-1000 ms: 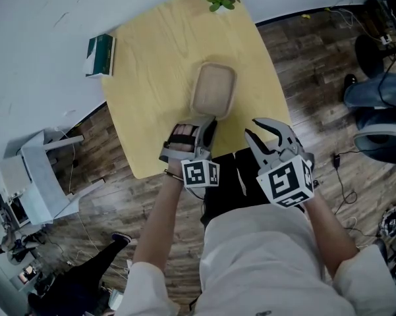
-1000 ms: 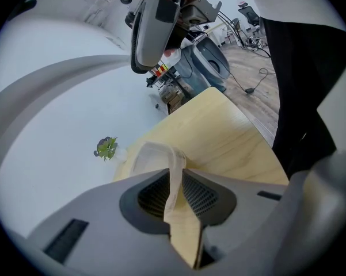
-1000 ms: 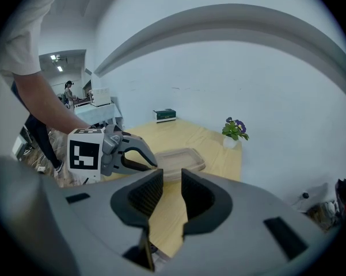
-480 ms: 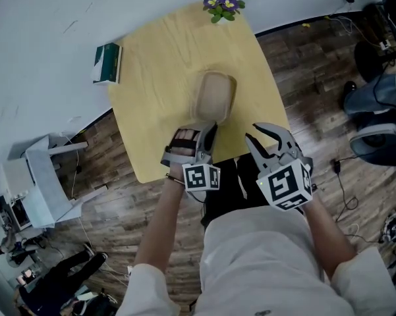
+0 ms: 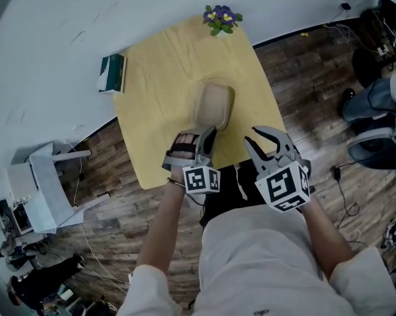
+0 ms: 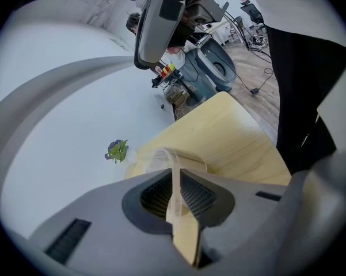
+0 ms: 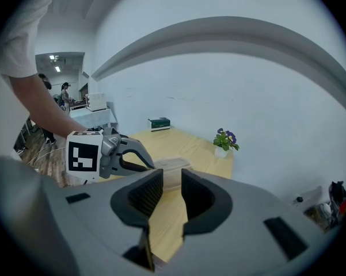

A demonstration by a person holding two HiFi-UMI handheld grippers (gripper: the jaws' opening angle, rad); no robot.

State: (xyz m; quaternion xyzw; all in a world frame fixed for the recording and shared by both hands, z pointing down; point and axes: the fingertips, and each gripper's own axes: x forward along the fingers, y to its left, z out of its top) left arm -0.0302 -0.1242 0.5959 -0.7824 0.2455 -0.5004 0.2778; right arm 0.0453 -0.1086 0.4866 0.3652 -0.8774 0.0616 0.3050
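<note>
One container (image 5: 214,104) tipped up
Left gripper (image 5: 209,133), jaws clamped on its rim, had tilted it; right gripper (image 5: 250,137) jaws stood parted, empty.

Left and right of the plastic container (image 5: 213,105) the table (image 5: 151,104) gives free passage. Its near rim is taken by the left gripper (image 5: 209,133). Behind it stands a flower pot (image 5: 222,17); far left of it, a green box (image 5: 113,73).
</note>
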